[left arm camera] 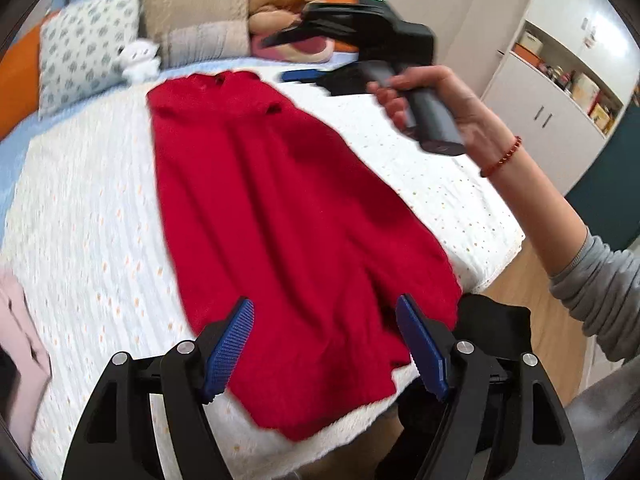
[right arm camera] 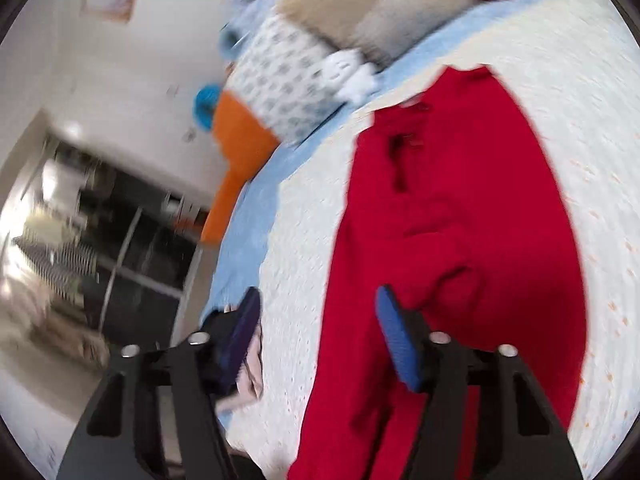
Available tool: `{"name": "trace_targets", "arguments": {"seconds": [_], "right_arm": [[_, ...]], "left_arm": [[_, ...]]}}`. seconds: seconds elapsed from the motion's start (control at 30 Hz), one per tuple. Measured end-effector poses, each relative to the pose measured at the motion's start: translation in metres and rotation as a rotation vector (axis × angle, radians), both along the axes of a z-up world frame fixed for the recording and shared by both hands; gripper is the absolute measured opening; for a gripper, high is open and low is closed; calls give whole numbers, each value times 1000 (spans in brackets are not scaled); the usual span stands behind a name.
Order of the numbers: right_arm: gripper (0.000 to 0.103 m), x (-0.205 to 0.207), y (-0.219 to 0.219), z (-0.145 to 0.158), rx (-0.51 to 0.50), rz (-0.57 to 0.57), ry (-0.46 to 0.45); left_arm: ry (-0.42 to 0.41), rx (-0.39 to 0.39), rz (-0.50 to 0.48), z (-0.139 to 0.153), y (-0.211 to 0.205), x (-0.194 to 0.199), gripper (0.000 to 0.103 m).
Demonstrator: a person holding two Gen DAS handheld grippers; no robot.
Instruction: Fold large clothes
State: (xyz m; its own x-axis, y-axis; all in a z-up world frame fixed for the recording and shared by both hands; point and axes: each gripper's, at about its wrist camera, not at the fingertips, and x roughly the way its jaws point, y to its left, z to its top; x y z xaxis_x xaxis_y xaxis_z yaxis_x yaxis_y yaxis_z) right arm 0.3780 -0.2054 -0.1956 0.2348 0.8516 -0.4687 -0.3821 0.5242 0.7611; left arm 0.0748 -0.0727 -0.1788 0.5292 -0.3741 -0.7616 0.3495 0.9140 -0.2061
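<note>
On the white bedspread (left arm camera: 100, 208) lies one red garment (left arm camera: 280, 216); both tongs, left (left arm camera: 326, 344) and right (right arm camera: 320, 340), gape empty

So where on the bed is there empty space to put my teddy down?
There is bare white blanket left of the red garment, below the patterned pillow. A narrower bare strip runs along the garment's right side to the bed edge. The head of the bed is crowded with pillows and plush toys.
</note>
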Motion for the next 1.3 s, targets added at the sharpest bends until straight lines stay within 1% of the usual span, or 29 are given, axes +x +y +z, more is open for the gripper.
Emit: {"name": "trace_targets", "arguments": {"seconds": [0.03, 0.07, 0.1, 0.13, 0.17, 0.2, 0.23, 0.27, 0.3, 0.33, 0.4, 0.47, 0.5, 0.53, 0.57, 0.6, 0.63, 0.67, 0.77, 0.8, 0.87, 0.93, 0.97, 1.0, 1.07, 1.1, 1.17, 1.2, 1.3], "right_arm": [[48, 1, 7, -3, -10, 13, 3], [47, 6, 14, -7, -19, 24, 13], [43, 13, 23, -12, -28, 35, 25], [40, 21, 32, -23, -45, 54, 45], [40, 23, 33, -31, -57, 66, 59], [40, 23, 30, -42, -83, 69, 74], [36, 29, 30, -56, -153, 47, 83], [30, 30, 28, -63, -180, 42, 88], [8, 34, 25, -76, -225, 25, 101], [0, 35, 22, -84, -256, 11, 103], [0, 33, 19, -93, -244, 13, 94], [7, 24, 18, -84, -232, 25, 69], [23, 19, 18, -76, -232, 35, 63], [59, 9, 15, -64, -227, 56, 50], [77, -3, 10, -50, -229, 69, 31], [86, -22, -2, -31, -235, 76, -10], [86, -36, -10, -19, -232, 95, -32], [86, -59, -24, -4, -222, 130, -47], [86, -108, -62, 7, -213, 180, -16], [86, -131, -77, 3, -228, 201, 27], [86, -157, -95, -9, -255, 208, 81], [86, -182, -115, -29, -301, 201, 143], [86, -191, -123, -39, -319, 194, 165], [86, -199, -131, -53, -331, 187, 205], [86, -206, -142, -69, -316, 173, 256], [86, -209, -146, -77, -302, 172, 282], [86, -208, -148, -93, -291, 166, 328], [87, -207, -148, -98, -292, 168, 339], [89, -195, -138, -101, -262, 185, 355]], "left_arm": [[-4, 9, -8, -3, -8, 4, 74], [-2, 16, -21, -10, -13, 8, 72], [17, 24, -31, -19, -21, 12, 67], [31, 20, -37, -24, -26, 14, 63], [61, -4, -53, -34, -30, 17, 62], [111, -22, -62, -49, -36, 21, 60], [127, -21, -62, -57, -39, 22, 61], [129, -13, -59, -66, -43, 22, 62], [125, -3, -54, -76, -47, 21, 65], [115, -3, -51, -79, -49, 20, 68], [104, 0, -54, -78, -53, 19, 69], [118, -16, -59, -71, -52, 20, 69], [127, -27, -61, -67, -49, 20, 71], [135, -41, -62, -61, -45, 19, 74], [141, -62, -60, -53, -38, 19, 77], [133, -87, -52, -41, -29, 15, 84], [120, -106, -42, -30, -20, 11, 89], [115, -118, -32, -23, -12, 8, 91], [159, -183, 23, -12, 20, 7, 92], [180, -198, 37, -15, 28, 10, 92], [261, -207, 94, -31, 42, 18, 92], [336, -247, 115, -48, 52, 21, 92], [388, -277, 118, -62, 51, 23, 92], [418, -287, 119, -71, 50, 23, 92], [464, -279, 137, -90, 47, 22, 92], [497, -301, 140, -100, 45, 21, 91], [546, -377, 145, -114, 46, 18, 91], [560, -409, 150, -120, 44, 16, 91], [551, -417, 152, -122, 42, 12, 88]]}}
